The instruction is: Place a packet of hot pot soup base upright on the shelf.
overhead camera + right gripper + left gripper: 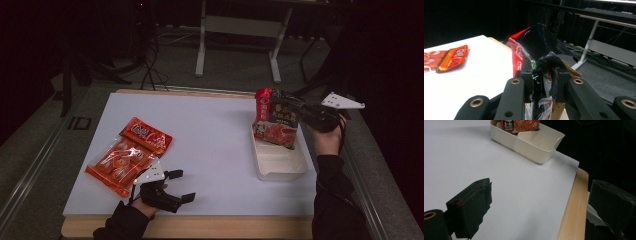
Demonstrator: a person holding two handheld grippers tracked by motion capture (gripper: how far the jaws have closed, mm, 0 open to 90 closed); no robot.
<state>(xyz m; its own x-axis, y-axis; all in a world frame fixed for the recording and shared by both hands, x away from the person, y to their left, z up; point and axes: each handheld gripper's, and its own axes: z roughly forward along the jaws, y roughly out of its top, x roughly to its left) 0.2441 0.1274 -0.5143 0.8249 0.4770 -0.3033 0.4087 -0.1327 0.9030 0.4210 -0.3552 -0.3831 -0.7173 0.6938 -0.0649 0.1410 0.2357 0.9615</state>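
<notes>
Right gripper (300,112) at the right of the high view, clamped on the top of a red and black packet (276,119). Packet upright, lower end inside the white tub (280,165) at centre right. Jaws pinching crumpled foil in the right gripper view. Left gripper (176,186) at lower left, jaws apart with nothing between, beside an orange bag (129,154) lying flat on the white sheet (210,130).
</notes>
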